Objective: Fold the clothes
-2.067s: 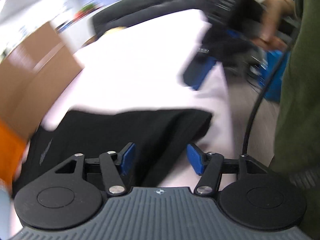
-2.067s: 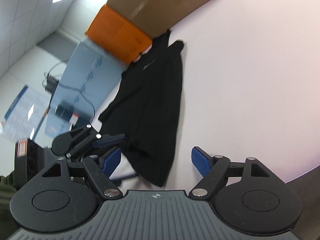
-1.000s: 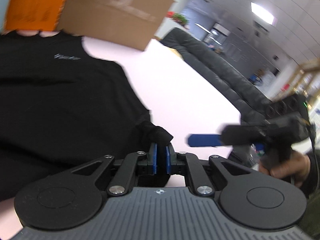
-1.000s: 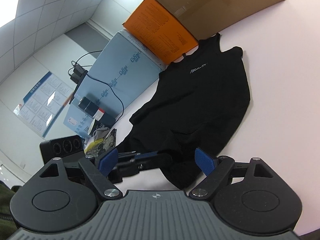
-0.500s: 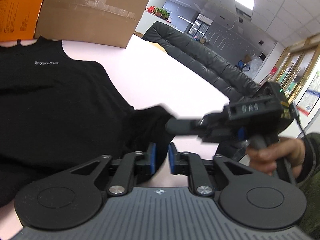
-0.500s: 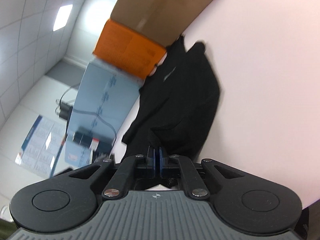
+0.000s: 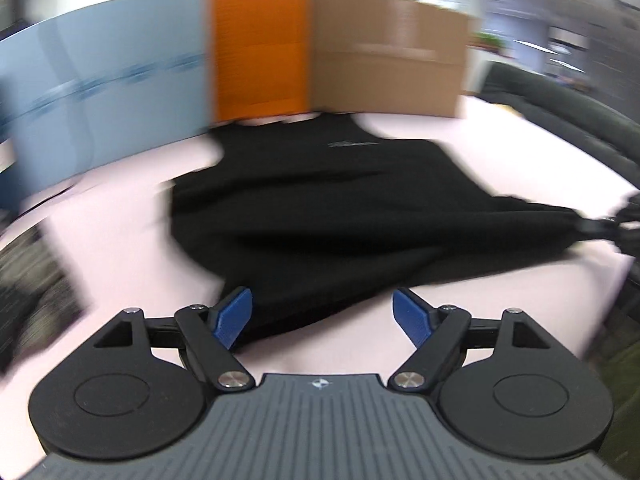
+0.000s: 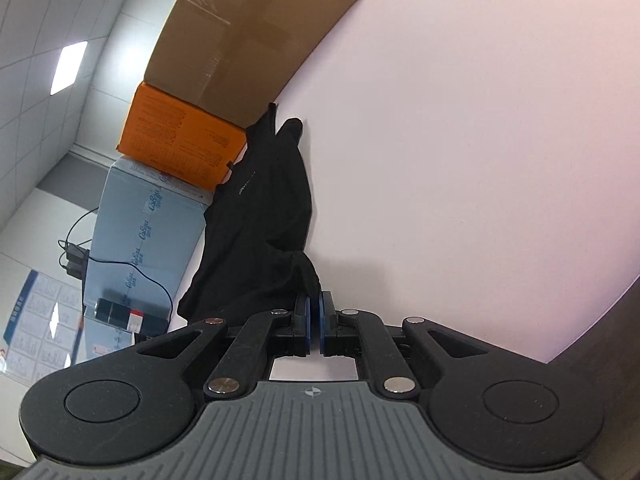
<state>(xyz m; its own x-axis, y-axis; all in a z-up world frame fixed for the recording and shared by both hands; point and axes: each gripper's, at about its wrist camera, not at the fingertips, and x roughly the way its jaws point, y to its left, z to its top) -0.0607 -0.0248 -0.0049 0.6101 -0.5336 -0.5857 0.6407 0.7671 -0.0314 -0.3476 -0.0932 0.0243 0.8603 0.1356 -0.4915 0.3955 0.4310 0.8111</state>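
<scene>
A black sleeveless top [image 7: 320, 200] lies on the pale pink table [image 7: 500, 312], neck end toward the boxes. My left gripper [image 7: 324, 316] is open, its blue pads either side of the hem's near edge, holding nothing. In the left wrist view the right gripper [image 7: 600, 226] pulls a hem corner out to the right. In the right wrist view my right gripper [image 8: 314, 320] is shut on that corner of the black top [image 8: 260, 220], which stretches away from it. The left wrist view is blurred.
A brown cardboard box [image 7: 384, 48], an orange box [image 7: 256, 48] and a pale blue box [image 7: 100, 92] stand along the table's far side. A dark sofa [image 7: 568, 112] is at the right. The table's front edge [image 8: 592, 344] shows at lower right.
My left gripper let go of the hem corner, opened, and swung left along the hem. My right gripper stays shut on the corner and has pulled it out sideways.
</scene>
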